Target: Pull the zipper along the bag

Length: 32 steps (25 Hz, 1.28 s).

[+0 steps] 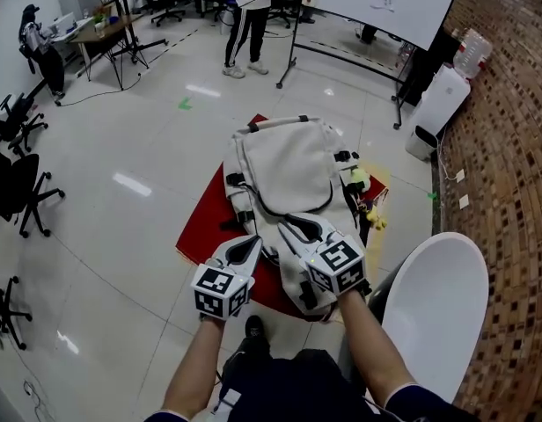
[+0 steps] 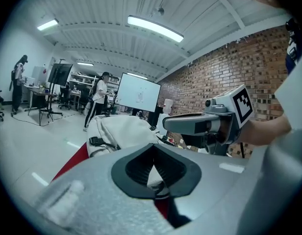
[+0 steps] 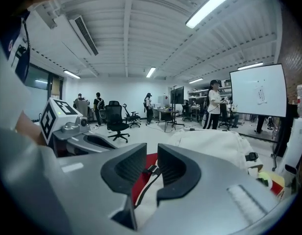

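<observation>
"Where does the zipper job stand?"

"Not begun, I'd judge. The white bag (image 1: pixel 289 161) lies flat on a red mat (image 1: pixel 205 227) on the floor. The left gripper (image 2: pixel 154 148) and the right gripper (image 3: pixel 152 155) hover at its near end, so this is the approach."

"And next?"

"Finding the slider along the dark zipper line (image 1: pixel 289 214). I can't make out the pull. One gripper must pinch it."

"The jaws?"

"The right gripper's stand partly apart, with strap and mat showing through the gap and nothing pinched. The left gripper's tips are together, empty."
</observation>
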Tool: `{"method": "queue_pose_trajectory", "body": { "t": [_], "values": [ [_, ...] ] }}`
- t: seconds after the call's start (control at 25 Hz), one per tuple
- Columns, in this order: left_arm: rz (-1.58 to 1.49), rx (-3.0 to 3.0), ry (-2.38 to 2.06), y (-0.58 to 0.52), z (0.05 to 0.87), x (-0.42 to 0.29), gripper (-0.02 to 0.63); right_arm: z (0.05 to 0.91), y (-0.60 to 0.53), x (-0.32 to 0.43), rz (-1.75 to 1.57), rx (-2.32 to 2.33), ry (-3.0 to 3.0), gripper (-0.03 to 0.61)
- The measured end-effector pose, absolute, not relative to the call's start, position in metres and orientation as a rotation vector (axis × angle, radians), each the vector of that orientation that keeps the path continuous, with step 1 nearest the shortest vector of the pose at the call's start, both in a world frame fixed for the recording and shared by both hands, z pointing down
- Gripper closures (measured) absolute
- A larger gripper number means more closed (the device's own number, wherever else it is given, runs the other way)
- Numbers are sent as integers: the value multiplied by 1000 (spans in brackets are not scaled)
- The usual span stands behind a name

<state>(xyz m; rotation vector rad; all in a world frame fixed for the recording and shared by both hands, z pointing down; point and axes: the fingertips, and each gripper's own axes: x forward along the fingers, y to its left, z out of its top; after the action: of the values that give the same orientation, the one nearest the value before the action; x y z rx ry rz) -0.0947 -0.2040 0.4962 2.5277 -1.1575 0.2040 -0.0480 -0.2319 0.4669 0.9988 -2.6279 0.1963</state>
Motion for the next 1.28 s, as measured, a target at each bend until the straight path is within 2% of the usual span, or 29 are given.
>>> {"method": "queue_pose_trajectory", "body": {
  "t": [0.36, 0.96, 1.08, 1.12, 1.28],
  "values": [
    [232, 2455, -1186, -245, 528, -137, 612, 530, -314, -114, 122, 844, -2461, 506],
    [230, 2347, -1277, -268, 551, -161, 612, 623, -374, -145, -121, 535, -2031, 480],
    [227, 2330, -1297, -268, 552, -169, 612, 636, -375, -145, -135, 513, -1976, 492],
    [228, 2328, -1303, -268, 552, -171, 612, 636, -374, -145, -136, 510, -1976, 533],
    [234, 2321, -1320, -268, 550, -182, 612, 624, -349, -150, -190, 435, -2042, 534]
  ]
}}
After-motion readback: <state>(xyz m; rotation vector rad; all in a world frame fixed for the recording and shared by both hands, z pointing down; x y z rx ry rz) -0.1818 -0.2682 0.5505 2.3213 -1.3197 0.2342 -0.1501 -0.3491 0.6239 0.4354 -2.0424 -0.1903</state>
